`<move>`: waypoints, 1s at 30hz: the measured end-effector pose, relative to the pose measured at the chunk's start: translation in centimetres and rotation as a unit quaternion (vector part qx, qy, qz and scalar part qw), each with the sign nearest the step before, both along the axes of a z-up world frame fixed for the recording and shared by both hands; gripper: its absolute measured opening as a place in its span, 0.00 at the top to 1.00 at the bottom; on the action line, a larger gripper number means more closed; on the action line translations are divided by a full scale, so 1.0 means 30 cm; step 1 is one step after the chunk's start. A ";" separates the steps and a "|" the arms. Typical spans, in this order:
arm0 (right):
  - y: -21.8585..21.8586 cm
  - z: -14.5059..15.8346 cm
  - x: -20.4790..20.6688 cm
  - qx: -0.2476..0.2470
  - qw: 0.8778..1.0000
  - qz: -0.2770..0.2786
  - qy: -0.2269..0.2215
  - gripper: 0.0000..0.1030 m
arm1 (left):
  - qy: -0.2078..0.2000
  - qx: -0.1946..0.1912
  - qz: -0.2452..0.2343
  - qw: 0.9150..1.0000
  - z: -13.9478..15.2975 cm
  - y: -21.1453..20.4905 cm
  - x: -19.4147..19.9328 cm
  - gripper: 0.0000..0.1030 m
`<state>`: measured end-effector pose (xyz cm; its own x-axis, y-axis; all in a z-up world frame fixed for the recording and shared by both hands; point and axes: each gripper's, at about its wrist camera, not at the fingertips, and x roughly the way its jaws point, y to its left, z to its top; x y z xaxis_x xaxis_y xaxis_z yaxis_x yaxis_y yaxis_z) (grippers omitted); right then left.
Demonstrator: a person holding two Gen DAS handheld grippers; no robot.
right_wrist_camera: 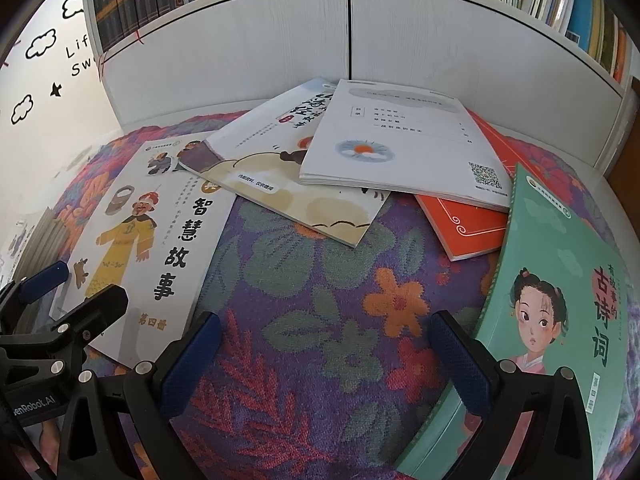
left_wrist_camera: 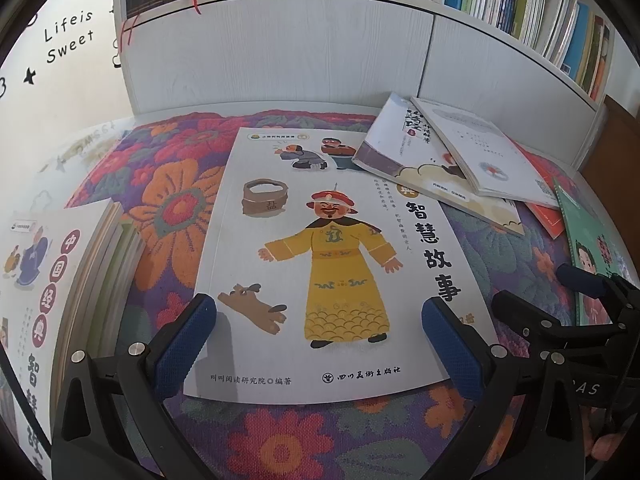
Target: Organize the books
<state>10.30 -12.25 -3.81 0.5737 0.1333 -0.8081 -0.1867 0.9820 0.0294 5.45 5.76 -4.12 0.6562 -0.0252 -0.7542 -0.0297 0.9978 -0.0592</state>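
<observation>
White storybook lies flat on the flowered cloth just ahead of our left gripper, whose fingers stand wide apart over its lower edge. Our right gripper is also spread apart, with the green book beside its right finger.

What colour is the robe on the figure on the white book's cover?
Yellow, on the white book; clearest in the left wrist view.
</observation>
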 end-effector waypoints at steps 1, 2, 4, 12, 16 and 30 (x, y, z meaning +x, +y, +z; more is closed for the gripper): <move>0.002 -0.002 0.000 -0.003 1.000 0.000 0.001 0.00 | 0.000 0.000 0.000 1.000 0.000 0.000 0.000 0.01; 0.004 -0.003 0.001 -0.005 1.000 0.000 0.003 0.00 | 0.001 0.001 0.000 1.000 0.000 0.001 -0.001 0.01; 0.007 -0.003 0.006 -0.007 1.000 0.002 0.005 0.00 | 0.004 0.004 -0.002 1.000 -0.001 -0.002 0.001 0.01; -0.197 0.160 -0.032 0.074 0.995 0.036 0.061 0.19 | 0.073 -0.040 -0.061 0.995 0.149 -0.140 0.014 0.03; -0.400 0.238 -0.078 0.099 0.994 -0.014 0.048 0.15 | 0.049 -0.043 -0.115 0.991 0.240 -0.308 0.018 0.03; -0.683 0.095 -0.096 0.158 0.978 -0.111 0.084 0.12 | 0.113 -0.047 -0.244 0.962 0.039 -0.720 0.067 0.05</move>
